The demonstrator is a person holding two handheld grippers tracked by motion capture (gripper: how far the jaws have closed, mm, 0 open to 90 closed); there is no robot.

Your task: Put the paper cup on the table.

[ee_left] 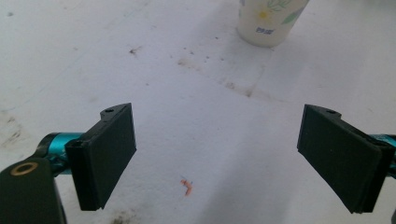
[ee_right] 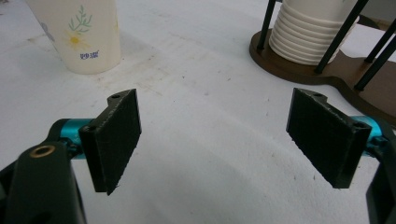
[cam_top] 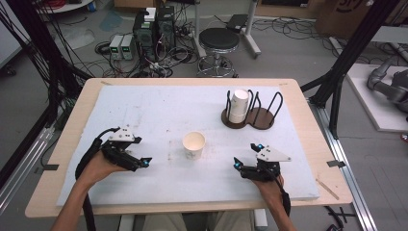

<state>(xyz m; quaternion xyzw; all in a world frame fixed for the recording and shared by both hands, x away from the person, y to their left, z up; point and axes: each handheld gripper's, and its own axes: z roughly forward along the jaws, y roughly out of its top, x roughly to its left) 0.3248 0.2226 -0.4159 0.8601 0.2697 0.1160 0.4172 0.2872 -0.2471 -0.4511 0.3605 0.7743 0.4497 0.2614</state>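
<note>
Cup [cam_top: 194,144] upright (between parted grippers)

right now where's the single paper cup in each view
high view: paper cup stands mid-table, between both grippers.
left gripper view: top edge, right of centre.
right gripper view: top left.
shared landmark: the white mat it stands on.

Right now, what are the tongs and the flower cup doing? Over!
Left tongs open, empty. Right tongs open, empty. Flowered paper cup upright between them, untouched. Path clear; cup rack stands farther back.
</note>
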